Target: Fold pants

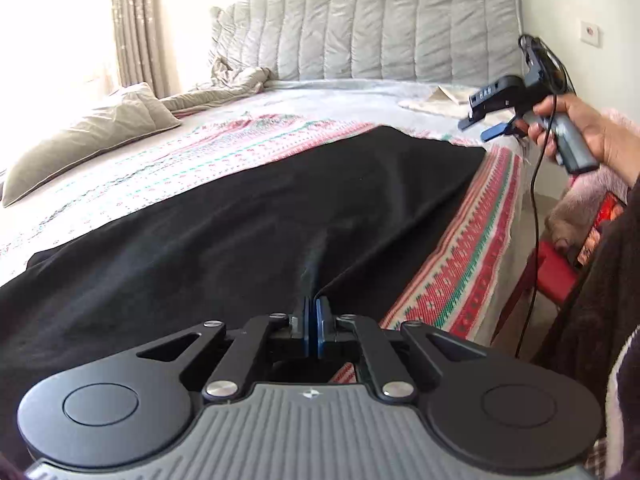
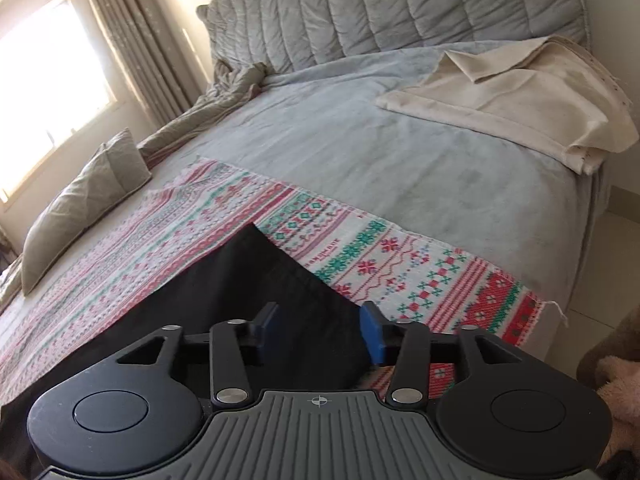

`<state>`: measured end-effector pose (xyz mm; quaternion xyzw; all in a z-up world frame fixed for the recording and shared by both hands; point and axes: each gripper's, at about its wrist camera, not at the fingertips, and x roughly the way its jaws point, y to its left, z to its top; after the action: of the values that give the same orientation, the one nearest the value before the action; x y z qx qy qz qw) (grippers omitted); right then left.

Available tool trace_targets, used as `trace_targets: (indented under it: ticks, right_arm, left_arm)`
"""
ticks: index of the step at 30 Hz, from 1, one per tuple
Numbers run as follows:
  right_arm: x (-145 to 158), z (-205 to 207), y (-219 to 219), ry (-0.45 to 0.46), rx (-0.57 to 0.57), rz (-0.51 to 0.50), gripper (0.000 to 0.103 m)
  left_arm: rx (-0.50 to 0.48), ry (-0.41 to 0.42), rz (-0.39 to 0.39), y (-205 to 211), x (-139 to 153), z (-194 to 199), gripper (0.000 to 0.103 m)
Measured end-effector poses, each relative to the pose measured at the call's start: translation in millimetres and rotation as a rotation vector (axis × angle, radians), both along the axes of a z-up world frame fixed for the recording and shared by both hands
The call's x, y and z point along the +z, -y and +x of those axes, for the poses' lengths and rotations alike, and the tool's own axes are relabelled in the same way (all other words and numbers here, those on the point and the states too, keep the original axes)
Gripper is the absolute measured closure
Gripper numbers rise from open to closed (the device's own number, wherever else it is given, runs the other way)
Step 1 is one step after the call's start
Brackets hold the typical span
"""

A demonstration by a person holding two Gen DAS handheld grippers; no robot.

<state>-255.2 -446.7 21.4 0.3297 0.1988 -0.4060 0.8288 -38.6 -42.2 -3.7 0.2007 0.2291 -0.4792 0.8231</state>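
Pinching black pants [image 1: 240,208], left hand-held gripper [image 1: 311,312] hides gripped edge.

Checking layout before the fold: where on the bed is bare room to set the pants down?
Free: the grey sheet between the patterned blanket's far edge and the quilted headboard, bordered right by the cream cloth and left by the grey pillow. Also the blanket strip beside the pillow. Crowded: the near side, covered by the black pants.

Left gripper [image 1: 311,312] pinches black pants [image 1: 224,216] (spread on patterned blanket [image 1: 460,264]).
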Motion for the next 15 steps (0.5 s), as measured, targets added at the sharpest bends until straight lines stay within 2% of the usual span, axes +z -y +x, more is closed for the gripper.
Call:
trace_targets:
  ticks: [4,7,8,15]
  right_arm:
    - [0,-14,7,0.023,-0.024,0.043,0.051]
    - [2,-19,9,0.08,0.019,0.04,0.062]
    - [2,-19,9,0.089,0.034,0.039,0.062]
    - [-13,-5,17,-0.011,0.085,0.091,0.064]
  left_arm:
    - [-0.011,0.019,0.048,5,-7,-2,0.084]
    - [-0.012,0.019,0.051,5,-7,-1,0.084]
    - [-0.01,0.012,0.049,5,-7,0,0.083]
    - [-0.01,0.01,0.048,5,-9,1,0.083]
